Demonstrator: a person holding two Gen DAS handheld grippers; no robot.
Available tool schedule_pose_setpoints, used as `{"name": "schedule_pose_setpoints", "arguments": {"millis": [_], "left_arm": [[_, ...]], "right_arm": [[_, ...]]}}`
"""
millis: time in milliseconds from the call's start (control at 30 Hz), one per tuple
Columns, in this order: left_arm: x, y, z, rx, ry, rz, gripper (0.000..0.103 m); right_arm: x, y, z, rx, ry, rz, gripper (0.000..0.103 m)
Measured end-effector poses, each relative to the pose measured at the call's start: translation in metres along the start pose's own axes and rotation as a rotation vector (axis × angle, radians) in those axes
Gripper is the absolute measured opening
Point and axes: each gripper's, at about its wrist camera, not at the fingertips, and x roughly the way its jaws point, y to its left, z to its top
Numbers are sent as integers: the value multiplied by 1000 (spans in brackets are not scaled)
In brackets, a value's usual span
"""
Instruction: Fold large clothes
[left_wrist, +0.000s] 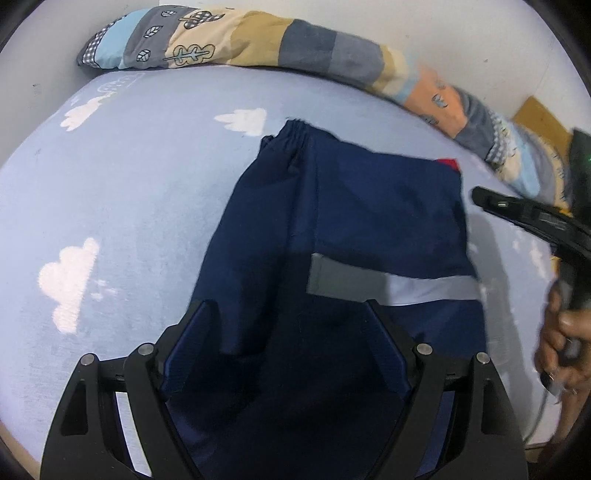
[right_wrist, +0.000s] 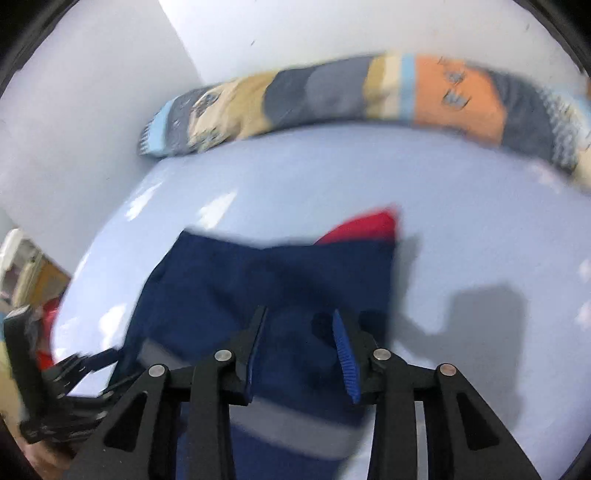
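Note:
A navy garment (left_wrist: 369, 206) with a grey reflective stripe (left_wrist: 406, 286) lies folded on a pale blue cloud-print bed sheet (left_wrist: 129, 203). A red part (left_wrist: 448, 163) peeks out at its far right corner. My left gripper (left_wrist: 289, 304) stands wide open over the garment's near end, its pads not pressing on the cloth. In the blurred right wrist view, my right gripper (right_wrist: 300, 311) hovers above the same garment (right_wrist: 240, 280), its jaws partly apart with nothing pinched between them. The right gripper (left_wrist: 491, 201) also shows at the garment's right edge, held by a hand (left_wrist: 565, 343).
A long patchwork bolster (left_wrist: 258, 44) runs along the white wall at the back of the bed. A brown board (left_wrist: 543, 118) shows at the far right. Bare sheet lies to the left and right of the garment. The bed's near edge is at the lower left.

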Motion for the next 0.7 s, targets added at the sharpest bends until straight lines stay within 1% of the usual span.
{"name": "schedule_pose_setpoints", "arguments": {"millis": [33, 67, 100, 133, 200, 233, 267, 300, 333, 367, 433, 467, 533, 600, 633, 667, 700], "left_arm": [[-1, -1, 0, 3, -3, -17, 84], [-2, -3, 0, 11, -6, -29, 84], [-4, -6, 0, 23, -12, -45, 84], [-7, -11, -1, 43, -19, -73, 84], [-11, -25, -3, 85, -31, -115, 84], [-13, -34, -4, 117, -34, -143, 84], [-14, -45, -6, 156, -34, -169, 84], [-15, -54, -8, 188, -35, -181, 84], [-15, -63, -10, 222, -34, -189, 84], [-15, -72, -12, 256, -32, -195, 84], [-15, -82, -16, 306, -30, -186, 84], [-15, -84, -16, 318, -32, -178, 84], [-14, -83, -13, 307, -32, -167, 84], [-13, -76, -10, 273, -27, -163, 84], [-12, -73, -8, 255, -27, -157, 84], [-11, -70, -6, 241, -28, -144, 84], [-11, -67, -7, 235, -29, -135, 84]], "right_arm": [[6, -8, 3, 13, 5, 5, 31], [13, -13, 2, 21, 22, 11, 16], [23, -15, 1, 14, 39, -6, 10], [38, -16, -2, -9, 58, -45, 8], [62, -21, -7, -23, 111, -75, 8], [74, -26, -9, 5, 134, -62, 6], [76, -28, -6, 3, 137, -58, 4], [75, -28, -3, -7, 149, -60, 4], [70, -25, 0, -21, 161, -72, 4], [62, -24, 3, -26, 160, -73, 8], [37, -22, -1, -34, 136, -49, 9], [21, -20, -7, -55, 120, -42, 12], [-3, -20, -27, -77, 115, -54, 11], [-15, -21, -53, -71, 129, -25, 8], [-13, -19, -65, -75, 149, -14, 8], [0, -15, -71, -74, 170, -2, 7], [8, -13, -79, -81, 185, -14, 7]]}}
